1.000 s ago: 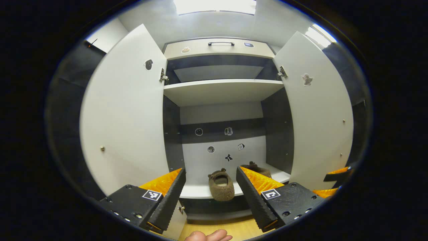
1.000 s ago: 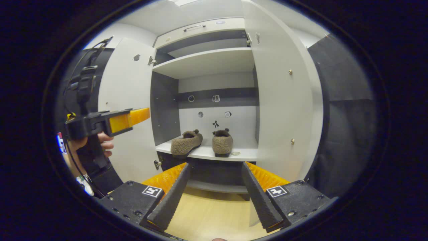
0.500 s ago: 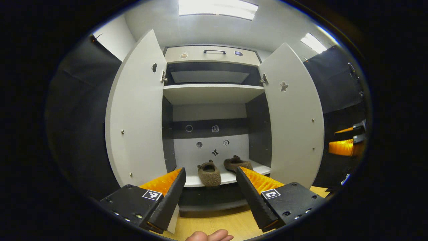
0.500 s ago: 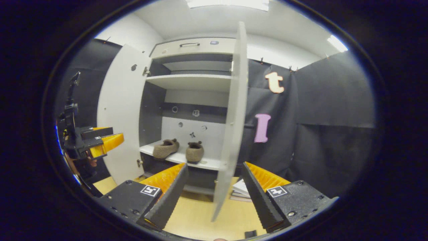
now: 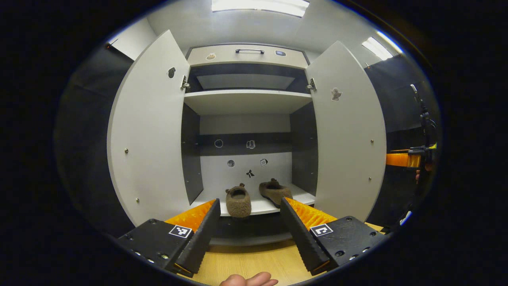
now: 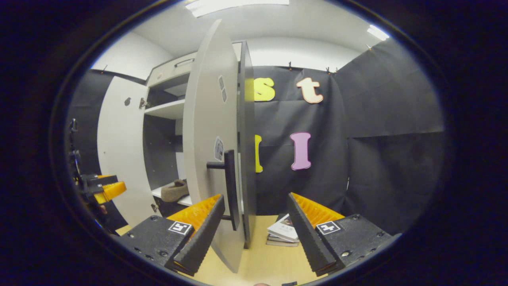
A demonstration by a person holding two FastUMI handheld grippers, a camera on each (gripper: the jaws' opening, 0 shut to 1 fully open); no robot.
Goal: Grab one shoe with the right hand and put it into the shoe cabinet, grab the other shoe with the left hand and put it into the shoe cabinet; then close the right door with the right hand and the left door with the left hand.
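Two fuzzy brown shoes [image 5: 238,202] [image 5: 274,192] sit side by side on the lower shelf [image 5: 258,205] of the shoe cabinet. Both doors stand open: the left door [image 5: 149,135] and the right door [image 5: 344,135]. My left gripper [image 5: 249,230] is open in front of the cabinet, holding nothing. My right gripper [image 6: 254,234] is open outside the right door [image 6: 208,151], whose dark bar handle [image 6: 230,184] lies just beyond the fingertips. One shoe [image 6: 174,190] peeks out past that door. The right gripper [image 5: 405,159] shows at the far right of the left gripper view, the left gripper [image 6: 104,190] at the far left of the right gripper view.
A stack of books [image 6: 283,231] lies on the wooden floor [image 6: 262,258] beside the cabinet. An upper shelf [image 5: 246,99] and a top drawer with a handle [image 5: 249,51] sit above. Black cloth walls the booth. A fingertip [image 5: 248,280] shows at the bottom edge.
My right gripper has swung around to the outer side of the right door, bringing its handle into view. My left gripper has drawn back from the cabinet, then eased slightly closer.
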